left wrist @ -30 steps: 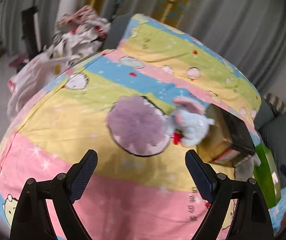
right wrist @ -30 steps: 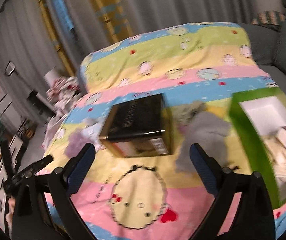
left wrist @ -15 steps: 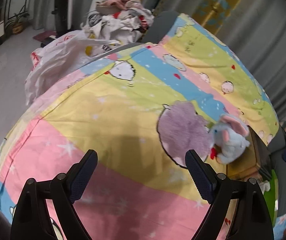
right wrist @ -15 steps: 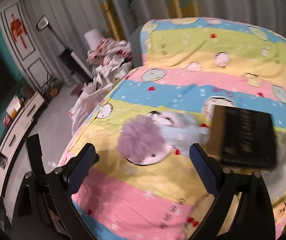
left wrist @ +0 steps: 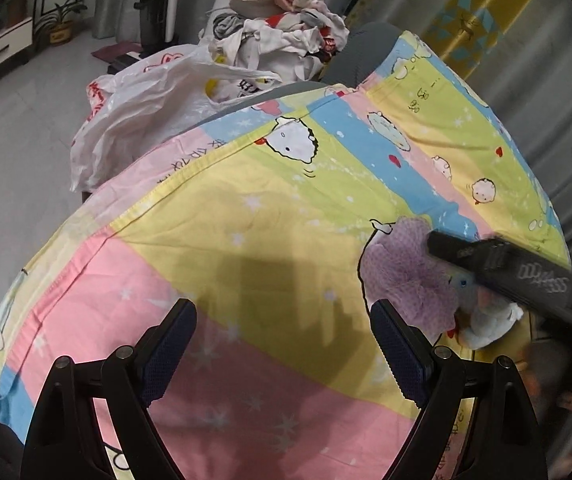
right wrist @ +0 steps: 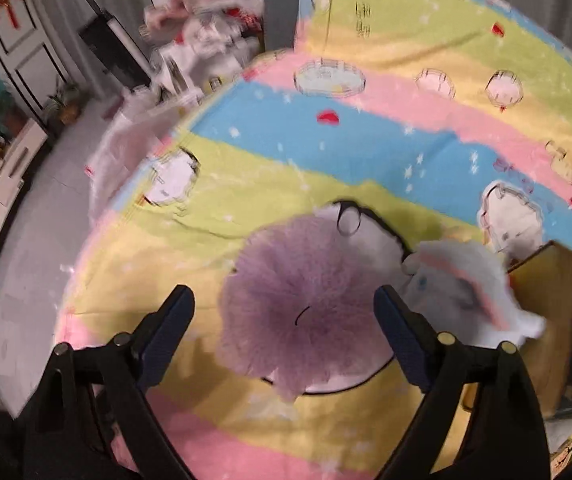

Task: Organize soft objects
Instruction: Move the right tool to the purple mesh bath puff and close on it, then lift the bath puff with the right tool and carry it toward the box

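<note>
A striped cartoon sheet (right wrist: 366, 152) covers the bed; on it lies a purple pompom (right wrist: 302, 308), touching a pale blue plush rabbit (right wrist: 462, 284). The right gripper (right wrist: 284, 312) straddles the pompom, jaws closing, not yet pressing. It looks light and squashy: pinch its middle. The left gripper (left wrist: 282, 344) gapes empty

The left gripper (left wrist: 283, 346) tilts steeply downward, its jaws spread wide with nothing between them. The right gripper (right wrist: 284, 330) also pitches down, jaws wide and closing, not yet pressing anything. In the left wrist view its dark body enters from about 3 o'clock.
</note>
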